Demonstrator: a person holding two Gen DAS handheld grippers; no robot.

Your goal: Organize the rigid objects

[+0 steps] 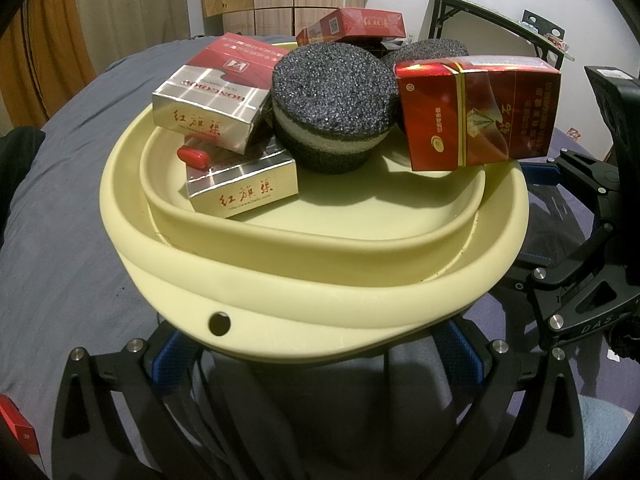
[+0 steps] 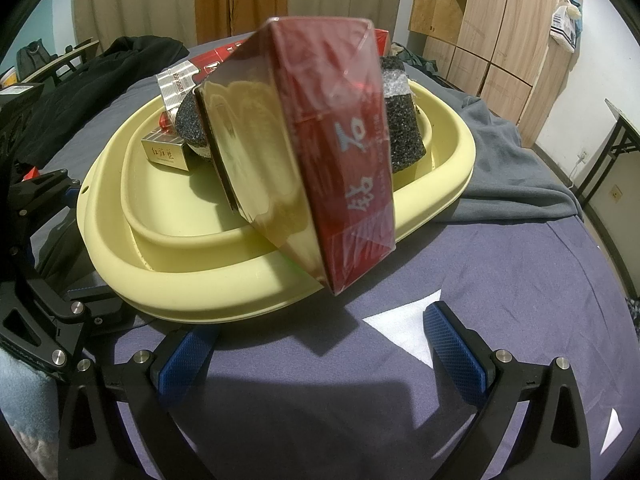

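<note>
The yellow basin (image 1: 320,272) sits on the grey bedspread (image 1: 60,200) and already holds most of the load. In the left wrist view two silver packs lie at about 10 o'clock inside it, one (image 1: 212,108) stacked on the other (image 1: 244,188), with a small red capsule-like thing (image 1: 194,157) on the lower one. A dark sponge puck (image 1: 334,108) fills the middle, a second puck (image 1: 432,50) peeks out at 1 o'clock, and a red pack (image 1: 360,24) lies at 12 o'clock on the far rim.

The big red pack (image 2: 320,152) is the newest arrival: it stands tilted at the basin's 3 o'clock edge, leaning on the rim, part inside and part overhanging. It looks unsteady and may want a nudge inward.

The right gripper (image 2: 320,348) has its jaws spread wide and empty, just short of that pack, touching nothing. The left gripper (image 1: 316,344) has its blue pads either side of the basin's near rim at 6 o'clock; whether they pinch it I cannot tell.

Judging from this, the sorting is nearly done. One more red box (image 1: 16,428) shows at 8 o'clock on the bed, outside the basin, so at least that seems left
</note>
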